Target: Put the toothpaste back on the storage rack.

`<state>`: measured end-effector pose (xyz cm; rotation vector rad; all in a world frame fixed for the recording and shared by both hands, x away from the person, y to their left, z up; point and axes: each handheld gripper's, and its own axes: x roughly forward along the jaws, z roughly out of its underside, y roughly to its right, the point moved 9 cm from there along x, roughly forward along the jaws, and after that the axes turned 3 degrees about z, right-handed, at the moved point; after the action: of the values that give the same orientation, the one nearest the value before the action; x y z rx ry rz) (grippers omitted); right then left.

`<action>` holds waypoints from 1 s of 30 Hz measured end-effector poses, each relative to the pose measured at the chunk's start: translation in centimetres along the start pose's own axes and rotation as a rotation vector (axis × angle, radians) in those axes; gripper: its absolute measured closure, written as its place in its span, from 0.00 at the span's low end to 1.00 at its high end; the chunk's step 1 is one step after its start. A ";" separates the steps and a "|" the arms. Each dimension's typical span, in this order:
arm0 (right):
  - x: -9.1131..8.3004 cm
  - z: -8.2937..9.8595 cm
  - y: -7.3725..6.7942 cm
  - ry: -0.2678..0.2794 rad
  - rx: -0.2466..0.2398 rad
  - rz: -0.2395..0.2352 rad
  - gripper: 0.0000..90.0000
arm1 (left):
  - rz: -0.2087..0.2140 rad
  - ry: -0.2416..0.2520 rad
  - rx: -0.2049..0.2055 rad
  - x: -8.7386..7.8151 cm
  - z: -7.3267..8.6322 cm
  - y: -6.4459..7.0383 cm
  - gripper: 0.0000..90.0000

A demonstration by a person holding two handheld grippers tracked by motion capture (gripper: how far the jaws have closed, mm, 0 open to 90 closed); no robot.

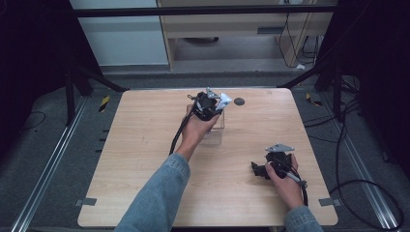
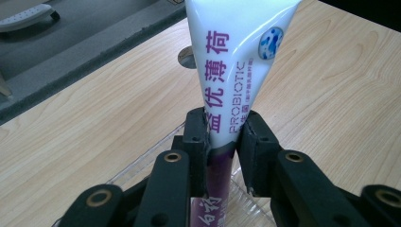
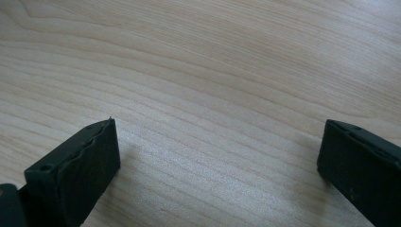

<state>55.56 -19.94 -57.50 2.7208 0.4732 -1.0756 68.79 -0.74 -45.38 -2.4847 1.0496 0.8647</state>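
Toothpaste tube (image 1: 223,101), white and purple, sits clamped in the left hand-held gripper (image 1: 212,107) over the far middle of the wooden surface (image 1: 145,145) in the high view, just above a clear plastic container (image 1: 215,133); a dark round disc (image 1: 239,101) lies near it. The right hand-held gripper (image 1: 258,169) rests low at the near right, well apart.

In the left gripper view, the 2 jaws pinch the toothpaste tube (image 2: 236,61) at its narrow part, its wide flat end pointing away, the clear plastic container (image 2: 142,163) below.

In the right gripper view, the 2 jaws stand wide apart over bare wood, grasping nothing.
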 end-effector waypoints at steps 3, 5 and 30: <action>0.0 0.0 0.0 0.000 0.000 0.000 0.00 | 0.001 0.000 -0.002 0.1 0.0 0.0 0.82; 0.0 0.0 0.0 0.000 0.000 0.000 0.00 | 0.000 0.002 -0.013 0.1 0.0 0.0 0.81; 0.0 0.0 0.0 0.000 0.003 -0.001 0.00 | -0.010 0.037 -0.020 -1.5 0.2 -0.4 0.70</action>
<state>55.55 -19.92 -57.50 2.7227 0.4733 -1.0777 68.18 0.38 -44.58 -2.5300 1.0445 0.8335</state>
